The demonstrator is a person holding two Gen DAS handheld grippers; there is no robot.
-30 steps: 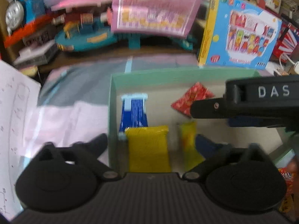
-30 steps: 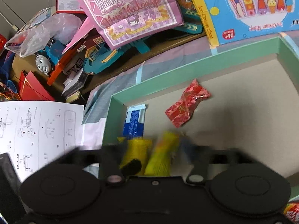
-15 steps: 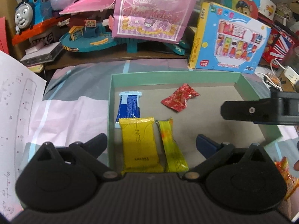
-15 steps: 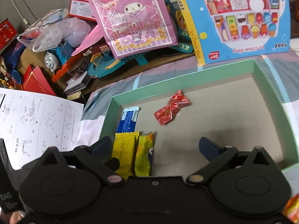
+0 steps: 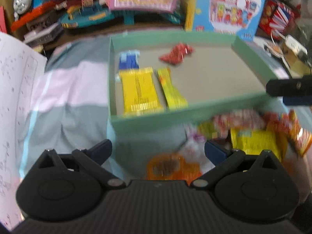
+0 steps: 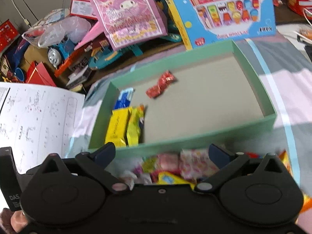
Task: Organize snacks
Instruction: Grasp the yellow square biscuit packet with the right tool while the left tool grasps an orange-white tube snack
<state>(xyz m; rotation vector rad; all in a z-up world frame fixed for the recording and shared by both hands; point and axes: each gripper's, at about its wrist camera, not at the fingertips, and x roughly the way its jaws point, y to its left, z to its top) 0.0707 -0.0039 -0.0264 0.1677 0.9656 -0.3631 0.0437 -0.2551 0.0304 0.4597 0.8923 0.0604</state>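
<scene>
Along the left wall of the green box [image 6: 210,136], a yellow packet [image 6: 115,126], a thin yellow-green stick [image 6: 134,126] and a blue wrapper [image 6: 123,99] lie side by side, apparently sorted into a row; a red candy [image 6: 160,84] sits apart. Both left tongs [image 5: 158,149] and right tongs [image 6: 161,152] hang apart and empty over the loose snack pile [image 6: 175,167] before the box, seemingly choosing the next piece.

box [image 6: 214,134] right half bare, snack pile [image 6: 175,167] fronting
</scene>
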